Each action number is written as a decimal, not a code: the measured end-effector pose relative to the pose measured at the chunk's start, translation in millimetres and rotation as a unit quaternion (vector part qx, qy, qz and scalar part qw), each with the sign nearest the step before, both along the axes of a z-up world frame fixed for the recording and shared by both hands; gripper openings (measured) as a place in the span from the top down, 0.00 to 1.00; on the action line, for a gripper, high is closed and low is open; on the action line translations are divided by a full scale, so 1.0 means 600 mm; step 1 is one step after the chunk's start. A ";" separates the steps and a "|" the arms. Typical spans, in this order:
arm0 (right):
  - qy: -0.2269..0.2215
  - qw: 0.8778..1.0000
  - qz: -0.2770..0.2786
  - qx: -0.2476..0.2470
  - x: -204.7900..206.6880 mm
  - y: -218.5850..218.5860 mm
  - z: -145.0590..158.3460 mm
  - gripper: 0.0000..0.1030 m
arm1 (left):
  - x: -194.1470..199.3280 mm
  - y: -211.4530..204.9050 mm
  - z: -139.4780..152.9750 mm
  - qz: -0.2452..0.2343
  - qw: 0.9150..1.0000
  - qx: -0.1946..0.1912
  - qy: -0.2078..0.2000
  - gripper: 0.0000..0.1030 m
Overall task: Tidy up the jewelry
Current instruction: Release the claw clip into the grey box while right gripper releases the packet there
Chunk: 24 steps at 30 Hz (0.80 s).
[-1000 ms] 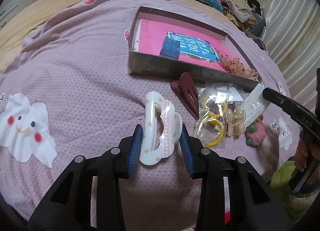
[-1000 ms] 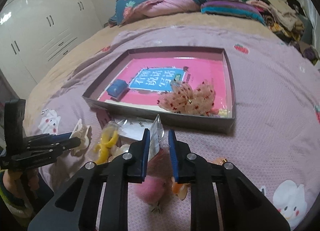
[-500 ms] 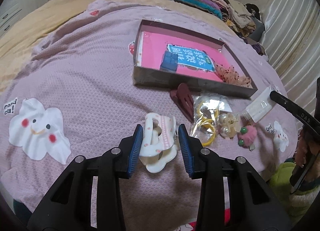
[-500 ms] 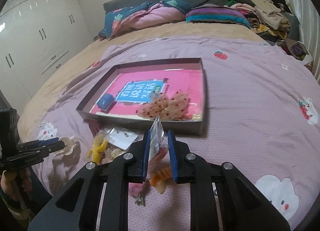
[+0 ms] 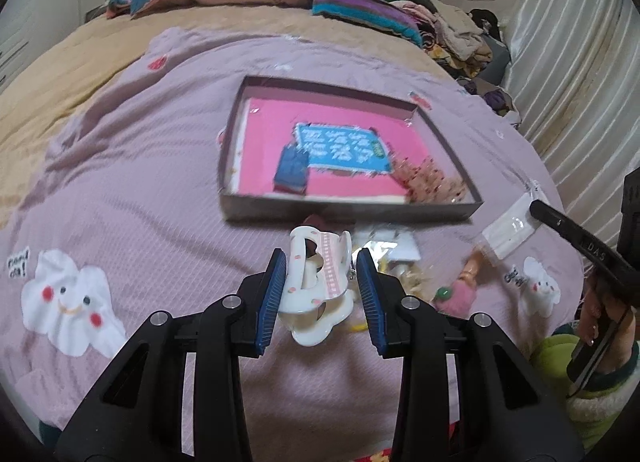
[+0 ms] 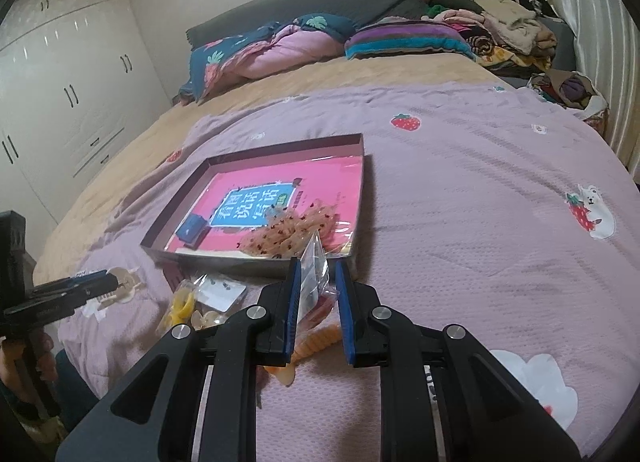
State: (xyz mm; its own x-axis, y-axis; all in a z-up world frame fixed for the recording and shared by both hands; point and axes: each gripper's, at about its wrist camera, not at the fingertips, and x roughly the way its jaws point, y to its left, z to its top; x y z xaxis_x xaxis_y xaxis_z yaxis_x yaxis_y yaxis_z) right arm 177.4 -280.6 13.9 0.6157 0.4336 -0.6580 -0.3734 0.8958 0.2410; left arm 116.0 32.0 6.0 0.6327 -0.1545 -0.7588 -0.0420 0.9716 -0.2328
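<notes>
My left gripper point(image 5: 322, 294) is shut on a white and pink hair claw clip point(image 5: 316, 282), held above the purple bedspread in front of the shallow box point(image 5: 256, 214). My right gripper point(image 6: 316, 302) is shut on a small clear plastic bag point(image 6: 312, 262), held near the box's front right corner point(image 6: 354, 250). The box holds a pink book point(image 5: 340, 142), a small blue item point(image 5: 291, 169) and a dotted bow point(image 6: 288, 238). The bag also shows in the left wrist view point(image 5: 510, 228).
Loose items lie in front of the box: a clear bag with a card point(image 6: 222, 292), yellow hair rings point(image 6: 182, 302), an orange clip point(image 6: 316, 342) and a pink pompom point(image 5: 460, 296). Bedding and clothes are piled at the bed's head point(image 6: 280, 46). A wardrobe point(image 6: 60, 102) stands on the left.
My left gripper has closed on the claw clip and lifted it off the bedspread. My right gripper has risen with the bag and swung right, toward the box's front right corner.
</notes>
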 end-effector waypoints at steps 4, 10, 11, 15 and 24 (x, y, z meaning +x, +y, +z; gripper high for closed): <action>-0.004 1.000 -0.003 0.006 0.000 -0.008 0.009 0.84 | 0.018 -0.013 0.018 -0.010 1.000 0.002 -0.010 0.72; -0.013 1.000 -0.008 0.008 0.003 -0.016 0.024 0.84 | 0.047 -0.030 0.044 -0.022 0.999 0.006 -0.025 0.72; -0.014 1.000 -0.009 0.009 0.005 -0.017 0.026 0.84 | 0.054 -0.033 0.048 -0.024 0.999 0.007 -0.028 0.72; -0.018 1.000 -0.013 0.011 0.013 -0.022 0.034 0.84 | 0.079 -0.040 0.060 -0.028 0.999 0.009 -0.035 0.72; -0.027 0.999 -0.015 0.011 0.043 -0.018 0.050 0.84 | 0.137 -0.056 0.058 -0.035 0.999 0.017 -0.033 0.72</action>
